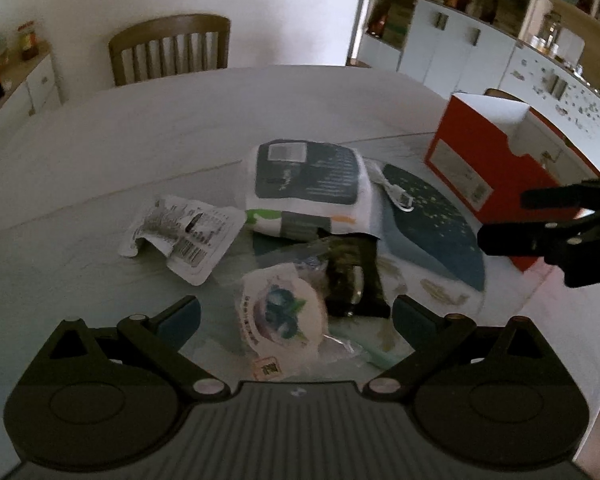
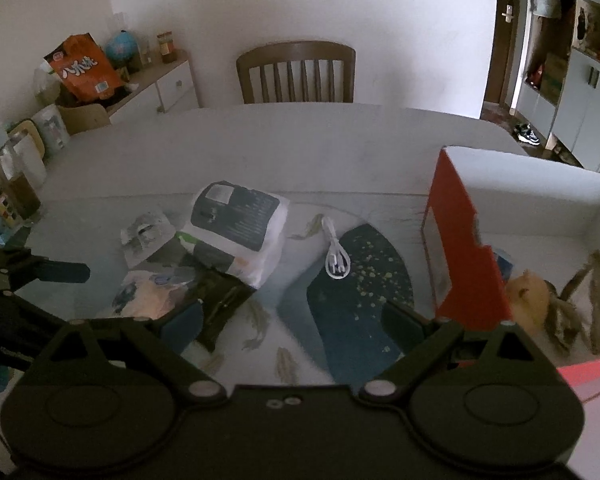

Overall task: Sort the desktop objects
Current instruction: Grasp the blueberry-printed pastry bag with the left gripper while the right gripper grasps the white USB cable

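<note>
A pile of desktop objects lies on the table: a white and dark wipes pack, a crumpled white wrapper, a round blueberry-print packet, a black packet and a coiled white cable. My left gripper is open, its jaws on either side of the blueberry packet, not closed on it. My right gripper is open and empty above the dark mat. A red box stands at the right and holds a yellowish object.
A wooden chair stands behind the table. A side cabinet with an orange snack bag is at the back left. Bottles and containers crowd the table's left edge. White cupboards stand at the right.
</note>
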